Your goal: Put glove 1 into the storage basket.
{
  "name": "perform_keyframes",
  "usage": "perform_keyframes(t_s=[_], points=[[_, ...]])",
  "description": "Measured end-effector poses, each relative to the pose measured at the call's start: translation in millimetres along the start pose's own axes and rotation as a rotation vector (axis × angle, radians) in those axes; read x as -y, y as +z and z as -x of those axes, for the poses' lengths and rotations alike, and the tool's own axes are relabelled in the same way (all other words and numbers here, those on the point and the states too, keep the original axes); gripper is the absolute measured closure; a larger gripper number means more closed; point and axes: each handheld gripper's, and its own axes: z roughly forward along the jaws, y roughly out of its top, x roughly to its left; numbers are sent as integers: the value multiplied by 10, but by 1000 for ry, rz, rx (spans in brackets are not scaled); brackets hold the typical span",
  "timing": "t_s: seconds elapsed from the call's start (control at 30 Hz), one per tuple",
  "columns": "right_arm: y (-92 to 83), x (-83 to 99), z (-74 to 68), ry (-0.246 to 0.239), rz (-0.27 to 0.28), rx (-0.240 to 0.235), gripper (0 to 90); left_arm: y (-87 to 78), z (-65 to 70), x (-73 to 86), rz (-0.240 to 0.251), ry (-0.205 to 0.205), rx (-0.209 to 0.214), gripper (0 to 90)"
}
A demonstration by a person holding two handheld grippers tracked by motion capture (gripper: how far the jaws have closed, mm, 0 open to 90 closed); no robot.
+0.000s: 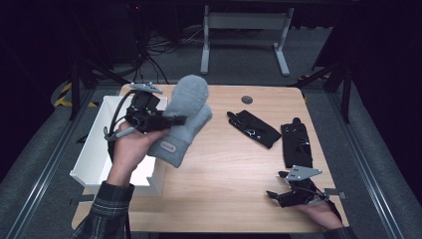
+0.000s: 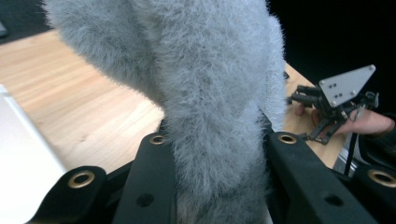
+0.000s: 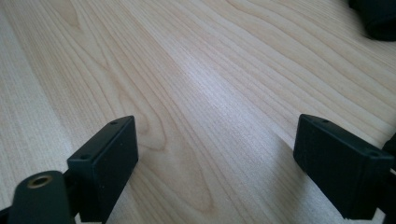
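A fluffy grey mitten [image 1: 185, 115] hangs above the left part of the wooden table [image 1: 234, 169], lifted off it, its cuff with a small label pointing down toward me. My left gripper [image 1: 171, 121] is shut on it across the middle; in the left gripper view the grey mitten [image 2: 205, 93] bulges between the two black jaws. My right gripper [image 1: 272, 195] rests low at the table's front right, jaws wide apart with bare wood between them, as the right gripper view of that gripper [image 3: 215, 163] shows. Two black gloves [image 1: 254, 128] [image 1: 296, 144] lie flat on the right half.
A white open bin [image 1: 99, 149] stands at the table's left edge, just under my left hand. A small round grommet [image 1: 247, 99] sits near the far edge. Dark floor, cables and a table frame lie beyond.
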Motion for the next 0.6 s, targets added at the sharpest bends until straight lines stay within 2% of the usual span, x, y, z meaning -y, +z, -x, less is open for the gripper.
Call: perform_keyframes(t_s=[0.17,0.27,0.4,0.6], points=[[0,0,0,0,0,0,142,-197,-94,13,20,-19,-43,729],[0,0,0,0,0,0,142,-260,-135,36,28,-28,-57,729],[0,0,0,1,0,0,142,-374,-241,124,30,-55,-105,729],[1,-1,0,2,0,1,142,-518,-420,312,37,-107,-156,729]])
